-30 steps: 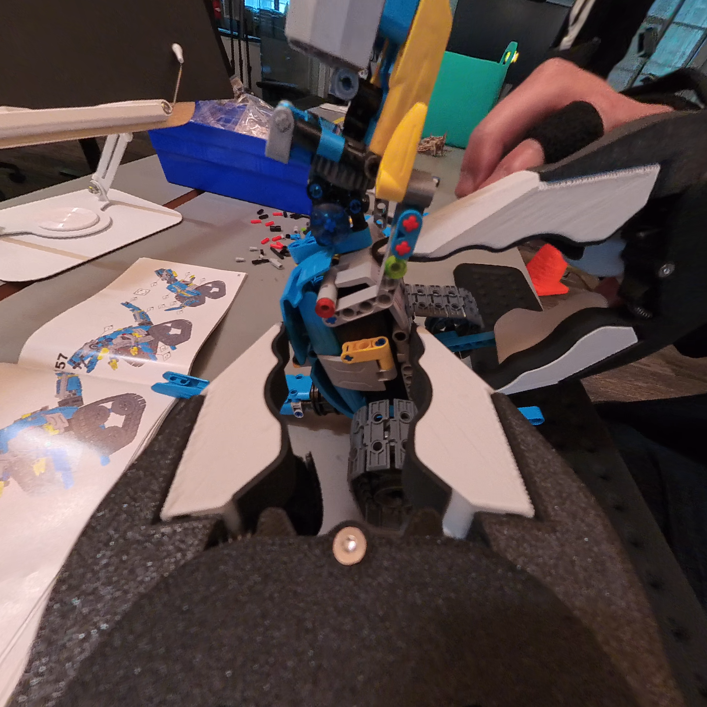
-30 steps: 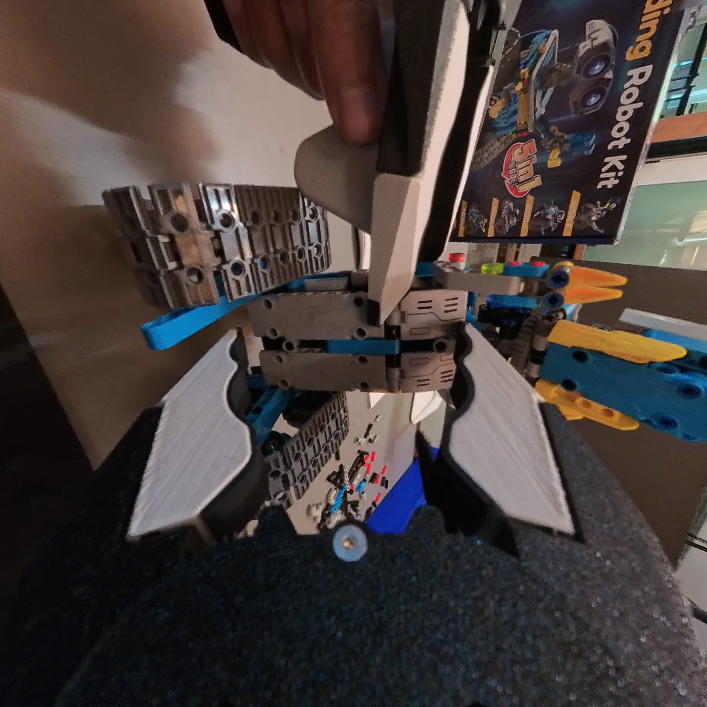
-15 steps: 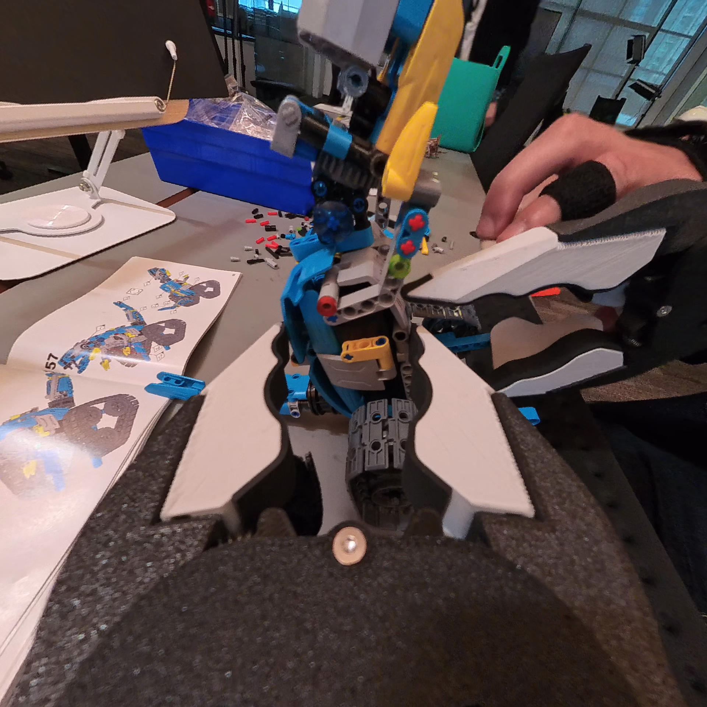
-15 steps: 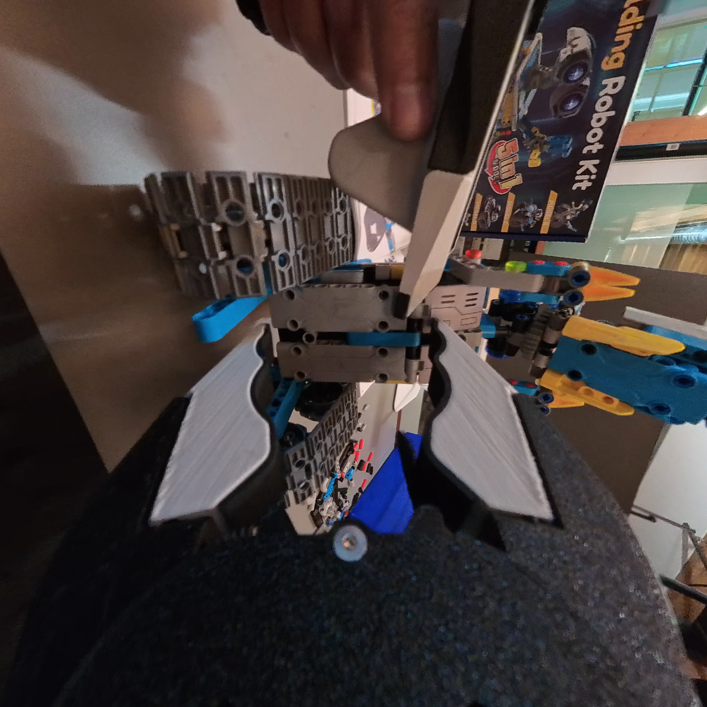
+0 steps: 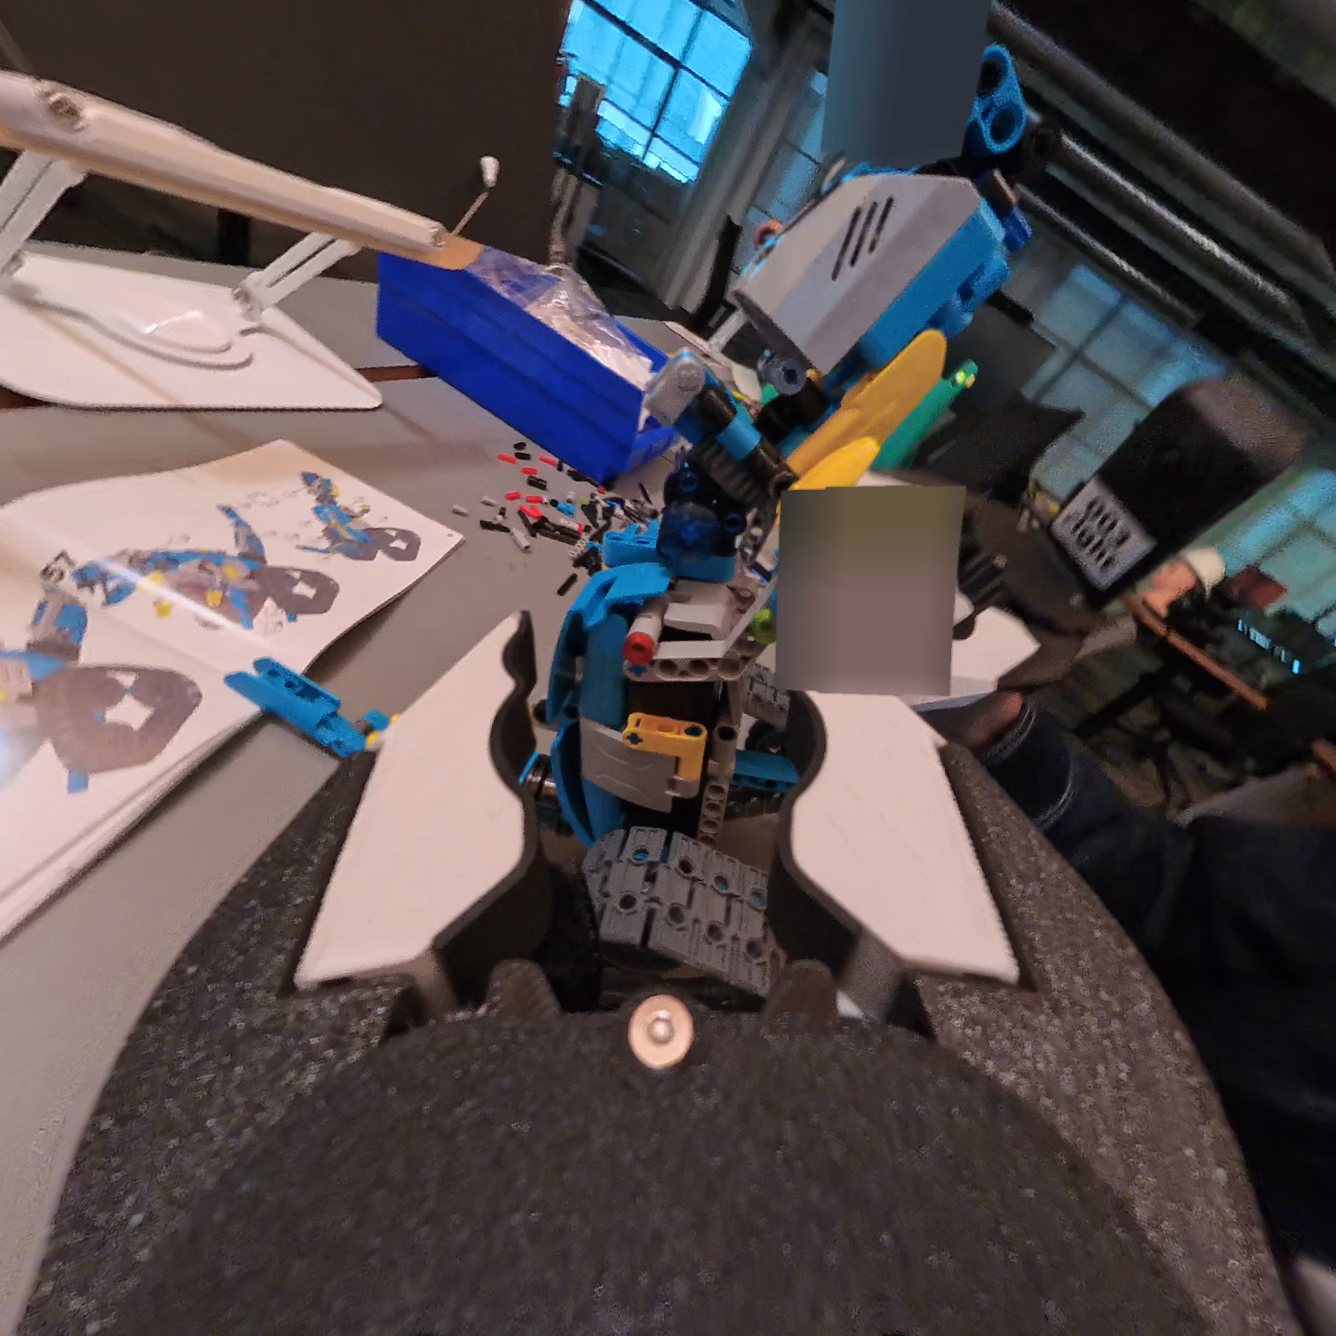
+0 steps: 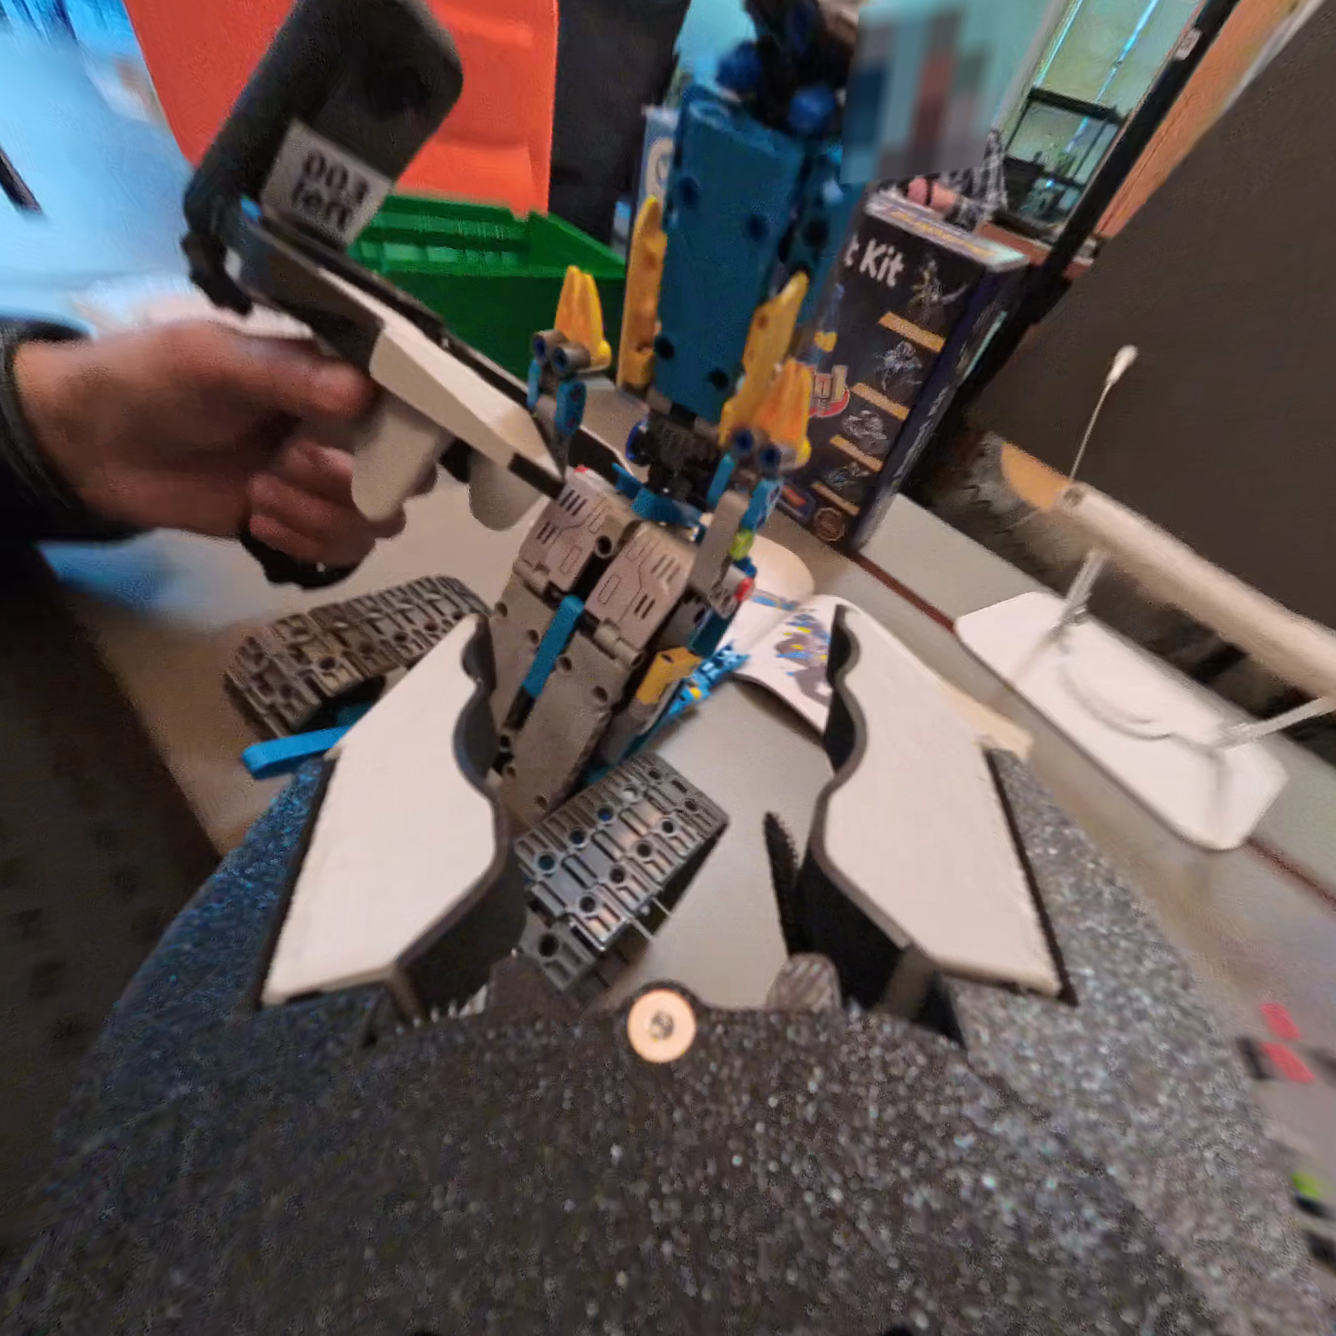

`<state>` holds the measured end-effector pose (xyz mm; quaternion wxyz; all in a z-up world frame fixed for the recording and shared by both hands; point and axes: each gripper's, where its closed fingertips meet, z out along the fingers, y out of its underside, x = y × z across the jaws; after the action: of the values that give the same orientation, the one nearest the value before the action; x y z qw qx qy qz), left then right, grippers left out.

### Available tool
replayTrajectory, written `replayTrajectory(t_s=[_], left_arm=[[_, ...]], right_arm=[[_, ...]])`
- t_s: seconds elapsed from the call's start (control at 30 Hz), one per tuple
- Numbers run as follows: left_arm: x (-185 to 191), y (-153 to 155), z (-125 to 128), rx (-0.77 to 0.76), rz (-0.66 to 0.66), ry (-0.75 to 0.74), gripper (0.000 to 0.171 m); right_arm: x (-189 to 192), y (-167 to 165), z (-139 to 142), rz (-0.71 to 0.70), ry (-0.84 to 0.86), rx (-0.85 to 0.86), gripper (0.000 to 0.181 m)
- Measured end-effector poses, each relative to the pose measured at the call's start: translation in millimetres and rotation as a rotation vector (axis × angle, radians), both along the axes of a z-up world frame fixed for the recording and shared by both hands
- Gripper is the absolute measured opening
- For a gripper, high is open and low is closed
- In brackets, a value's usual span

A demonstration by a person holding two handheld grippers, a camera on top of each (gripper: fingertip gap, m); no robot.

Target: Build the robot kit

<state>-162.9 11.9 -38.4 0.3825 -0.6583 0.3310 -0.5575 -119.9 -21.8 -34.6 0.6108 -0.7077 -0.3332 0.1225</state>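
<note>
The left gripper (image 5: 661,730) has its white, wavy-edged fingers (image 5: 434,817) closed around a blocky blue-grey-yellow brick robot (image 5: 651,694) with ribbed grey treads. The right gripper (image 6: 654,694) is spread wide, holding nothing, its left finger beside the robot's grey torso on the grey surface (image 6: 744,752).

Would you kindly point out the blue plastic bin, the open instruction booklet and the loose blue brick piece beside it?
blue plastic bin (image 5: 499,347): left wrist view, side wall.
open instruction booklet (image 5: 238,578): left wrist view, printed page.
loose blue brick piece (image 5: 296,698): left wrist view, its middle.

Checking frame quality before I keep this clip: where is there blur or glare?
Left wrist view: glare streaks the instruction booklet; toy robot fairly sharp, background soft. Right wrist view: motion blur smears the hand, edges and lamp base.
</note>
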Motion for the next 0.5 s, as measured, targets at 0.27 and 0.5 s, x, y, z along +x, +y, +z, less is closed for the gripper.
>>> replayTrajectory(t_s=[0.27,0.5], left_arm=[[7,-2,-9,-0.052,0.126,0.024,0.068],[4,-1,-14,-0.047,0.144,0.005,0.058]], right_arm=[[-9,10,-13,0.09,0.202,-0.127,0.074],[-16,35,-10,0.168,0.372,-0.253,0.074]])
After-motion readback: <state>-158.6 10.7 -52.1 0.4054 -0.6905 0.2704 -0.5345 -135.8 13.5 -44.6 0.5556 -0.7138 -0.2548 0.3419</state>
